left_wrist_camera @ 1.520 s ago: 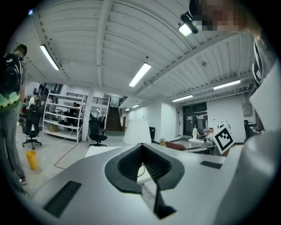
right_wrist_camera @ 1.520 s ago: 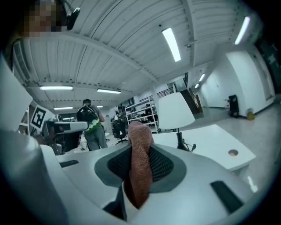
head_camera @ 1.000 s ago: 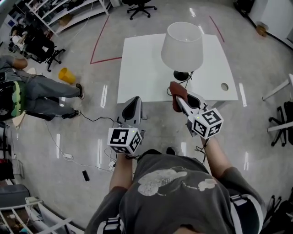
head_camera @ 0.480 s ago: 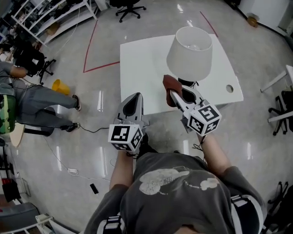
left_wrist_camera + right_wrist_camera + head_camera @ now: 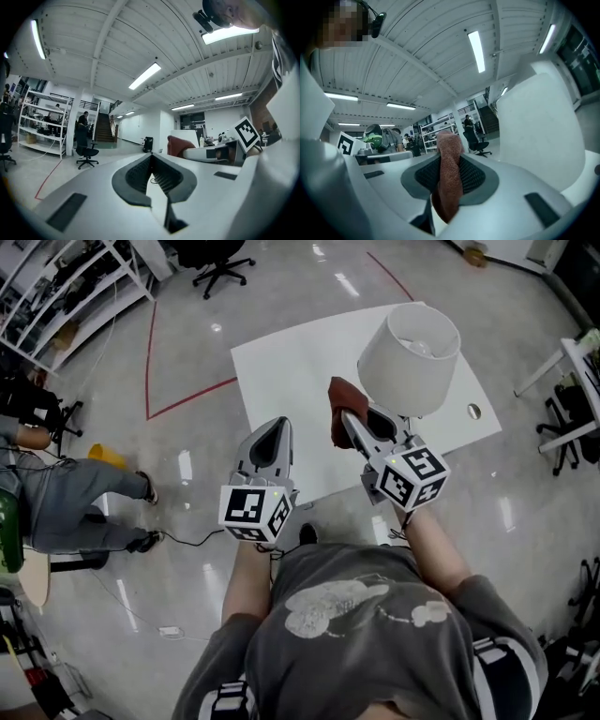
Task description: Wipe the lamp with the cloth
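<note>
- On the right part of the table [image 5: 291,381]: one lamp [image 5: 410,357], upright, probably set there to be within reach of the cloth-bearing arm.
- Just left of the shade [image 5: 375,362], contact not discernible: one cloth [image 5: 342,409], reddish-brown. A fold stands beyond the jaw tips, so fabric rather than plastic would meet the lamp.
- Holding it, the right gripper [image 5: 349,425]: jaws pinching the cloth. In the right gripper view the cloth [image 5: 449,173] fills the gap and the lamp [image 5: 543,122] looms at right.
- Further left, the left gripper [image 5: 277,427]: jaws pressed together on nothing, kept off the table, seemingly idle.
- Count: one lamp, one cloth, one table, two grippers.
</note>
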`<action>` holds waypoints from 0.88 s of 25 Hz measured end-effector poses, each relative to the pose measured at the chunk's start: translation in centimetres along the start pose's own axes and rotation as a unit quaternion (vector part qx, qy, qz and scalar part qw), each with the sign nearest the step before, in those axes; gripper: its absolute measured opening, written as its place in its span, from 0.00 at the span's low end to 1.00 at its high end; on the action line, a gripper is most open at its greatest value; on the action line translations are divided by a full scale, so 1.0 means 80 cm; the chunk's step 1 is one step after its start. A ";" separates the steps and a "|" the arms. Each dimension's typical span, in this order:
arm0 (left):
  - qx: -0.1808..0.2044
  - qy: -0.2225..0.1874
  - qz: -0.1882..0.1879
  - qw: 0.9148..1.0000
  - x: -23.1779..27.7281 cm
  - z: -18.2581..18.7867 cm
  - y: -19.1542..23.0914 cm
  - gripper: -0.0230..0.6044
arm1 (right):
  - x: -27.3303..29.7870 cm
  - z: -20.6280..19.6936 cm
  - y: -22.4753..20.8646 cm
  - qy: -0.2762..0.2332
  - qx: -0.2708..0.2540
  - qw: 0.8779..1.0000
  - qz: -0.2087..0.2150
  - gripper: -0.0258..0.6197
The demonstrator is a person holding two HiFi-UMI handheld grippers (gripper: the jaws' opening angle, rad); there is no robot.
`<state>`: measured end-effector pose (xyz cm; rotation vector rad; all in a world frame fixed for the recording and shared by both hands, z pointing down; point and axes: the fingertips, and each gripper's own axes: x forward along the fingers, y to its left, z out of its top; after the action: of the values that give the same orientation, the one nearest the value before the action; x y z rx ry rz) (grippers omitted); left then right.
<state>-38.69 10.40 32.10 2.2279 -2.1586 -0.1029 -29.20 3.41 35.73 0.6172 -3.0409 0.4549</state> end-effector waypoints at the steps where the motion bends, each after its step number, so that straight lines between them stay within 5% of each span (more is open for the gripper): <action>1: 0.001 -0.002 -0.010 1.000 0.005 0.002 0.005 0.05 | 0.007 0.004 -0.001 -0.006 0.002 1.000 -0.011 0.18; 9: -0.002 0.001 -0.088 0.996 0.035 0.000 0.054 0.05 | 0.057 0.014 -0.014 -0.048 0.044 0.991 -0.120 0.18; 22: -0.009 0.001 -0.194 0.981 0.161 0.026 0.074 0.05 | 0.113 0.093 -0.092 -0.153 0.123 0.944 -0.267 0.18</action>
<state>-44.35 -2.61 30.21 2.6044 -1.6828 -0.1279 -34.30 -8.62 31.20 1.6028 -2.9019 0.7727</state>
